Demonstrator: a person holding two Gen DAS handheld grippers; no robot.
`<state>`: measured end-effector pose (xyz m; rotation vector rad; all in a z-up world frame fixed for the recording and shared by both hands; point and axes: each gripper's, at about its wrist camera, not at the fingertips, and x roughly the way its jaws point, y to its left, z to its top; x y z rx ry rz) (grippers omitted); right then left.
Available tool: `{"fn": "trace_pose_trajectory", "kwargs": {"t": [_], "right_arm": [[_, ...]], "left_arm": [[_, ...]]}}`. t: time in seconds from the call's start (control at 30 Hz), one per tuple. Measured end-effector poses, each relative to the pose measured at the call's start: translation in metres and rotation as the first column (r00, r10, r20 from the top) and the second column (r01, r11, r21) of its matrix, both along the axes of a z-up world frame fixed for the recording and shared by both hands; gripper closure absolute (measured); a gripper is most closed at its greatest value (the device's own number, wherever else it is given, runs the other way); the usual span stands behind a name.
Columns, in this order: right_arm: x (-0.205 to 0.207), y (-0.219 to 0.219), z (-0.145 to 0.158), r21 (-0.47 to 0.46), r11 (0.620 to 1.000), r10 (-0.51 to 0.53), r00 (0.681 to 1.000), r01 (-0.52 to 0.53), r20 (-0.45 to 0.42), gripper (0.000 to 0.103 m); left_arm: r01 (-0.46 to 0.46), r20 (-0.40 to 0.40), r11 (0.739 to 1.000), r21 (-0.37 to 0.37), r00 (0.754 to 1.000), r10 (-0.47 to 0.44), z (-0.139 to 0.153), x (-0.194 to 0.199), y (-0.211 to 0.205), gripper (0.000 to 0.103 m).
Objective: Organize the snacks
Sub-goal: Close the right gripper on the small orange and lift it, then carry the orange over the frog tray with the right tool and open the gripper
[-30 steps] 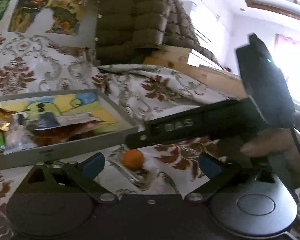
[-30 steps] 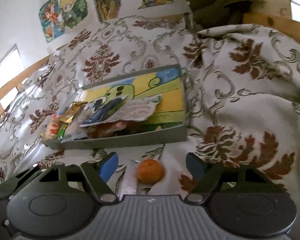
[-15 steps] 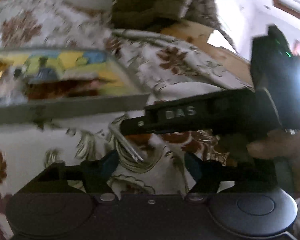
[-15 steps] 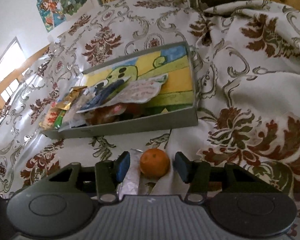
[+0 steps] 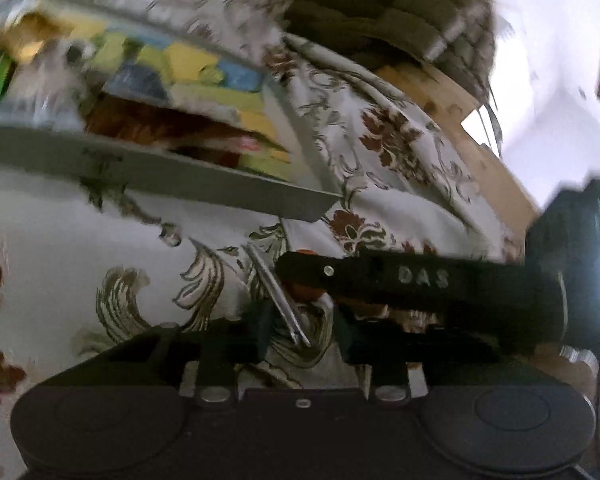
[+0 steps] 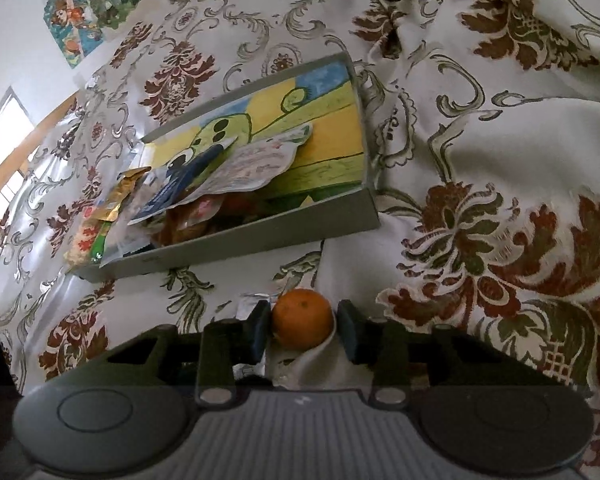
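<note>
My right claw: narrow around the mandarin orange, one pad touching its left side, a small gap on the right
My left claw: narrow, with the shiny wrapper between its pads; I cannot tell if it grips
How to do it well: I think I should squeeze the orange softly, lift it straight up, then carry it toward 11 o'clock into the gray tray
Tray: already has snack packets piled on its left side
Surface: a soft flowered cloth, bumpy, so things may roll
Room: cartoon posters on the wall at 10 o'clock
</note>
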<state>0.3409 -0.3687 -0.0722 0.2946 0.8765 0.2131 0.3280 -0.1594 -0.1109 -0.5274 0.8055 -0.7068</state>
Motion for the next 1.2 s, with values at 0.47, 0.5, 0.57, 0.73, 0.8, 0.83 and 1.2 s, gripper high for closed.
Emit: {"fn": "trace_pose_trajectory", "kwargs": {"t": [0.47, 0.5, 0.57, 0.73, 0.8, 0.83, 1.2], "right_arm": [[0.001, 0.004, 0.001, -0.012, 1.000, -0.010, 1.000, 0.010, -0.012, 0.064], [0.001, 0.005, 0.001, -0.018, 1.000, -0.007, 1.000, 0.007, -0.014, 0.064], [0.001, 0.006, 0.003, -0.027, 1.000, -0.006, 1.000, 0.006, -0.019, 0.065], [0.000, 0.007, 0.011, -0.033, 0.999, -0.015, 1.000, 0.014, -0.022, 0.066], [-0.002, 0.006, 0.013, -0.021, 1.000, -0.016, 1.000, 0.016, -0.012, 0.066], [-0.002, 0.006, 0.014, -0.019, 1.000, -0.016, 1.000, 0.016, -0.009, 0.066], [-0.017, 0.003, 0.033, 0.025, 0.997, -0.069, 0.991, 0.067, 0.110, 0.066]], "left_arm": [[0.006, -0.046, 0.999, 0.036, 0.999, -0.004, -0.004, 0.009, -0.002, 0.090], [0.006, -0.051, 0.999, 0.032, 0.999, -0.004, -0.004, 0.009, -0.001, 0.092], [0.011, -0.057, 1.000, 0.029, 0.998, -0.009, -0.003, 0.009, -0.001, 0.094], [0.037, -0.023, 0.996, 0.075, 0.999, -0.035, 0.005, 0.008, -0.005, 0.098], [0.036, -0.014, 0.995, 0.097, 0.999, -0.034, 0.008, 0.006, -0.006, 0.099], [0.032, -0.017, 0.994, 0.104, 0.999, -0.031, 0.009, 0.005, -0.006, 0.099], [-0.058, 0.061, 0.994, 0.091, 0.997, 0.053, 0.045, -0.004, 0.008, 0.100]]}}
